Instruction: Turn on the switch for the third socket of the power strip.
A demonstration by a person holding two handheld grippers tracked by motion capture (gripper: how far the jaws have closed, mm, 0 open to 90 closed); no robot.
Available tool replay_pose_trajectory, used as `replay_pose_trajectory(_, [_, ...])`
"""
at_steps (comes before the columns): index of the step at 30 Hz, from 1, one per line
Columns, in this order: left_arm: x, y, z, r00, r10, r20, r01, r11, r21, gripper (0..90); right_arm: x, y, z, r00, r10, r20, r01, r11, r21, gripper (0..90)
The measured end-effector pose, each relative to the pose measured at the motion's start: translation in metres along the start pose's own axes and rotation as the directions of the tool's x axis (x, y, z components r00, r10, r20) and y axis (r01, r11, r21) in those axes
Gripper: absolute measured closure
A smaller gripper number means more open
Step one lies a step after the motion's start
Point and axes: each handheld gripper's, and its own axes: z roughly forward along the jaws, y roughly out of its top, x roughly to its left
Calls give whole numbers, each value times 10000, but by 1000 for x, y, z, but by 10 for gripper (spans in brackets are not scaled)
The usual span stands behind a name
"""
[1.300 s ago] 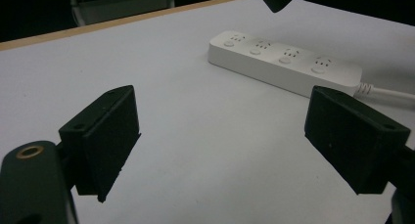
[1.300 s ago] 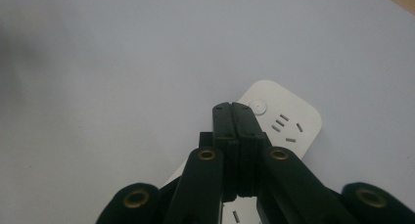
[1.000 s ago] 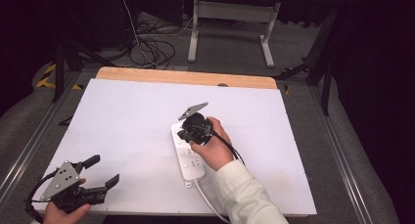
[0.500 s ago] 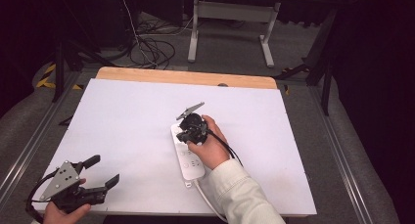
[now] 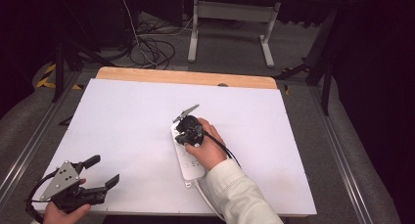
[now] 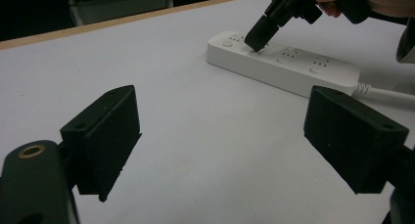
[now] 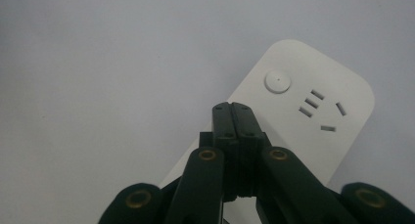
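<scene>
1. Where the white power strip lies mid-table, we see the right gripper angled down, jaws pressed together, tips on its top.
2. We see the left gripper held low at the near-left edge, jaws spread.

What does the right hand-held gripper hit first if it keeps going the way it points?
The white power strip. The right hand-held gripper, jaws shut, points down at the strip's top just short of the round button; its tip looks at or nearly on the surface, contact unclear.
</scene>
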Motion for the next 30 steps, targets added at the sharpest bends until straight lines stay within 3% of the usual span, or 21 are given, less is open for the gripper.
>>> replay_pose_trajectory(15, [0,0,0,10000,9,7,-9,10000,-7,139,5,0,2,9989,-193,430,193,9998,-10,900])
replay_pose_trajectory(30, [-1,0,0,10000,20,-1,-20,10000,-1,139,8,0,3,9979,-29,649,27,10000,35,900])
